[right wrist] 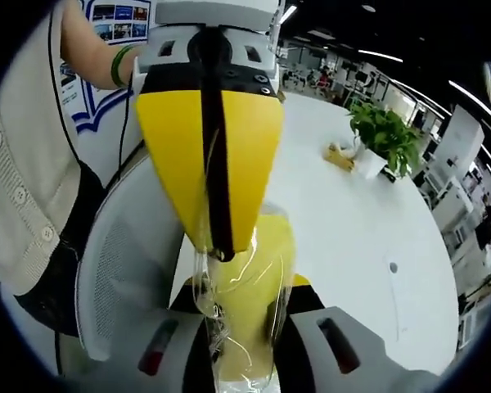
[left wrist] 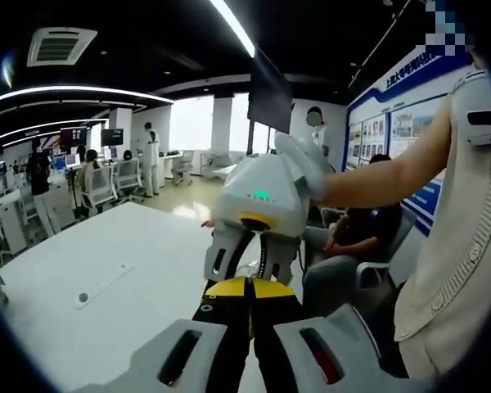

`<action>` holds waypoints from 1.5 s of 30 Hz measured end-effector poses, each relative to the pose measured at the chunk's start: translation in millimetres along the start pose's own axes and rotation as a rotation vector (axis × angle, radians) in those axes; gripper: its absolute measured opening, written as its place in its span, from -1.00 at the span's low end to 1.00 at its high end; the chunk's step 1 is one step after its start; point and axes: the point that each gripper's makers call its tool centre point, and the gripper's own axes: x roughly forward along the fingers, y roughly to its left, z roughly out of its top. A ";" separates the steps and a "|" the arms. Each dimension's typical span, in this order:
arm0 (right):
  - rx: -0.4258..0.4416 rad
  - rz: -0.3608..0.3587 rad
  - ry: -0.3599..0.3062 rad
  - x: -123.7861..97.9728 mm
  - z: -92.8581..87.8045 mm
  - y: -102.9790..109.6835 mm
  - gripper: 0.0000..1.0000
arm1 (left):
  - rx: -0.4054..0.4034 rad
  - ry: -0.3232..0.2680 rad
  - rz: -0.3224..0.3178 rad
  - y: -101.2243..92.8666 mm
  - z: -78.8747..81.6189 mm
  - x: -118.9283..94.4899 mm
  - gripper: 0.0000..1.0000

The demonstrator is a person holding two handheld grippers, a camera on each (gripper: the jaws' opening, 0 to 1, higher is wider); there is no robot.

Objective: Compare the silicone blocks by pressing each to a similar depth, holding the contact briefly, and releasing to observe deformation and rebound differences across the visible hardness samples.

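Observation:
A yellow silicone block [right wrist: 272, 260] in clear plastic wrap stands between the jaws of my right gripper [right wrist: 247, 309], which is shut on it. In the right gripper view my left gripper [right wrist: 219, 250] comes down from the top, its yellow jaws pressed together. Its tip pinches the clear wrap [right wrist: 203, 282] at the block's upper edge. In the left gripper view my left gripper [left wrist: 247, 286] shows its shut yellow tips. The white right gripper [left wrist: 244, 264] meets them head-on, held by a gloved hand [left wrist: 307, 164].
Both grippers hover over the edge of a large white table [left wrist: 106, 246]. On it are a potted plant [right wrist: 385, 135] and a thin white strip [left wrist: 102, 286]. A white mesh chair [right wrist: 119, 262] stands below. A seated person [left wrist: 352, 237] is nearby, and others are at distant desks.

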 end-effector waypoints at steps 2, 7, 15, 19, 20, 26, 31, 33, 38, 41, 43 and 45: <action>-0.005 0.001 -0.005 -0.1 0.4 0.2 -0.70 | 0.001 0.000 0.000 0.0 0.1 -0.1 -1.00; 0.005 0.007 -0.007 0.3 0.4 0.5 -0.67 | -0.001 -0.001 0.001 0.5 0.2 -0.1 -1.00; -0.003 0.001 -0.004 1.8 -0.2 -2.1 -0.63 | -0.002 -0.005 0.004 1.3 0.8 -0.5 -1.00; -0.003 0.000 -0.005 2.3 -0.1 -2.3 -0.61 | -0.003 -0.005 0.005 1.6 0.7 -0.9 -1.00; -0.006 0.000 -0.006 2.3 0.1 -2.5 -0.60 | -0.003 -0.005 0.005 1.6 0.7 -1.0 -1.00; 0.000 0.006 -0.006 2.2 -0.2 -1.4 -0.58 | -0.007 -0.007 0.004 1.1 0.7 -1.3 -1.00; 0.009 0.008 -0.002 2.1 -2.0 -1.2 -0.54 | -0.013 -0.011 0.003 0.6 0.5 -0.8 -1.00; 0.011 0.004 -0.005 2.0 -2.3 -1.6 -0.51 | -0.023 -0.019 0.003 1.1 0.5 -1.1 -1.00; 0.035 -0.030 -0.029 -0.2 -4.1 -4.2 -0.33 | -0.047 -0.035 0.008 4.8 0.9 -2.8 -1.00; 0.051 -0.066 -0.057 -3.4 -6.0 -5.9 -0.24 | -0.062 -0.041 0.008 6.7 -0.6 -2.6 -1.00; 0.062 -0.082 -0.069 -4.9 -7.5 -6.0 -0.20 | -0.070 -0.039 0.006 7.8 -2.7 -1.8 -1.00; 0.072 -0.101 -0.088 -7.2 -9.4 -5.3 -0.19 | -0.080 -0.037 0.005 9.3 -5.4 -0.3 -1.00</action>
